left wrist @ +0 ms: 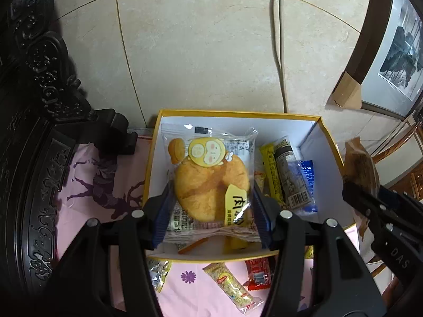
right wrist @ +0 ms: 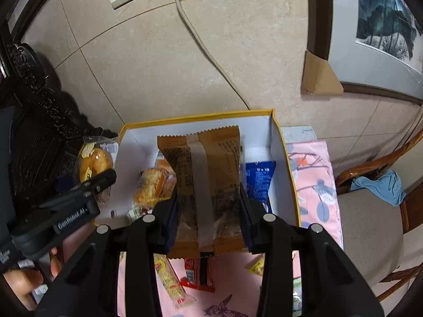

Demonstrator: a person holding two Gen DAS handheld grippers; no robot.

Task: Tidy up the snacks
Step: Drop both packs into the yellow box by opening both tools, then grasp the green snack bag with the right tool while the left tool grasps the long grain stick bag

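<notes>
Fingers on both grippers are pinching wrapped snacks: the left gripper [left wrist: 210, 206] clamps a bun pack [left wrist: 210, 182] by its sides, and the right gripper [right wrist: 208, 211] clamps a brown pack [right wrist: 208, 182] the same way. Both packs hang over the yellow-rimmed box [left wrist: 238, 113], whose white floor already holds a yellow bar [left wrist: 271, 171], a blue sachet [right wrist: 260, 182] and a small biscuit pack [right wrist: 152, 186]. The step, as I judge it, is dropping these two in. Lower each pack until its bottom is close to the box floor before spreading the fingers, so it lands flat rather than tipping onto the rim. Put the bun on the bare left side and the brown pack toward the middle (the two grippers sit near each other, so one should go down first). Loose snacks, a red pack [right wrist: 198, 274] among them, wait on the pink cloth [left wrist: 87, 174] covering the desk.
</notes>
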